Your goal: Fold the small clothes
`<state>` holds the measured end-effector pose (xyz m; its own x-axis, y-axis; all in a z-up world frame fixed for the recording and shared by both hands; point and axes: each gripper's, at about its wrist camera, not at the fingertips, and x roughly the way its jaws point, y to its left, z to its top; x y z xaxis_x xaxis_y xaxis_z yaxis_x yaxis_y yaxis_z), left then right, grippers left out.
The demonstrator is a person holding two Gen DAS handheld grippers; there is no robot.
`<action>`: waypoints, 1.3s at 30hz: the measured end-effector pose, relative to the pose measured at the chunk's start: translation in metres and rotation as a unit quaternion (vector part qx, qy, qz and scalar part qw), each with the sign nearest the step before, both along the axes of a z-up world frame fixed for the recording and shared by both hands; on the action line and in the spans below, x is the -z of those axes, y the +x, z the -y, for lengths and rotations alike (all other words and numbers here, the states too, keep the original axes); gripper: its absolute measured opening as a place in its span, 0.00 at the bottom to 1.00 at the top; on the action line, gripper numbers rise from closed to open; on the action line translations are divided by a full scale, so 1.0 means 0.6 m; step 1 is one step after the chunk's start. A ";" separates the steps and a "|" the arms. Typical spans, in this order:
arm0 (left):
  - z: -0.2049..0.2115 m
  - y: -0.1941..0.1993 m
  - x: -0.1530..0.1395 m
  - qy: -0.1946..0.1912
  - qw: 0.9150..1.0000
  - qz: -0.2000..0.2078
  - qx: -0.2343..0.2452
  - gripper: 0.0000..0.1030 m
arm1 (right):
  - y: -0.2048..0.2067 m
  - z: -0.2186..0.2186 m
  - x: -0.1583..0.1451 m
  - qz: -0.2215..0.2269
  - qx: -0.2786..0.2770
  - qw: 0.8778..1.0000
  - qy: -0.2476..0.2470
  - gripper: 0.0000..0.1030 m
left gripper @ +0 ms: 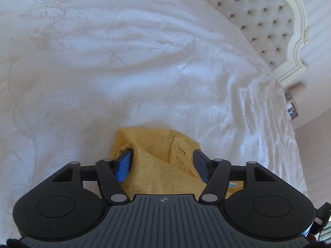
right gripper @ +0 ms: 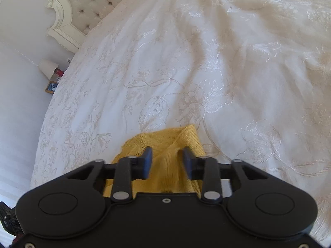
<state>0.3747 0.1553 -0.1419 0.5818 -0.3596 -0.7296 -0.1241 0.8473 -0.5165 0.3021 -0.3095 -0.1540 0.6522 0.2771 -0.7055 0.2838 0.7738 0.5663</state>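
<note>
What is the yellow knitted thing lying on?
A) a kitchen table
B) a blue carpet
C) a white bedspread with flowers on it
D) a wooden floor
C: the yellow knitted garment lies on the white bedspread, which has a flower pattern, with a tufted headboard at the far end of the bed.

I get bright, soft daylight, sheen glaring on the bedspread (left gripper: 144, 51); fisheye bends the edges, corners go black.
</note>
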 end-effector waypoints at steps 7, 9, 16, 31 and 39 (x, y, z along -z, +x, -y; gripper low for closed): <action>0.050 -0.049 -0.079 0.130 0.988 0.069 0.043 0.81 | -0.024 -0.028 -0.056 0.038 -0.051 0.993 -0.102 0.83; 0.081 -0.068 -0.087 0.165 0.981 0.070 0.076 0.81 | -0.031 -0.053 -0.065 0.040 -0.085 0.989 -0.118 0.90; 0.170 -0.138 -0.042 0.199 0.965 0.030 0.169 0.81 | -0.076 -0.163 -0.049 0.021 -0.190 0.966 -0.176 0.94; 0.212 -0.058 0.033 0.233 0.952 -0.004 0.199 0.81 | -0.023 -0.236 0.016 -0.020 -0.249 0.931 -0.266 0.95; 0.201 0.037 0.000 0.251 0.950 0.034 0.181 0.81 | 0.084 -0.192 -0.014 0.007 -0.199 0.936 -0.289 0.96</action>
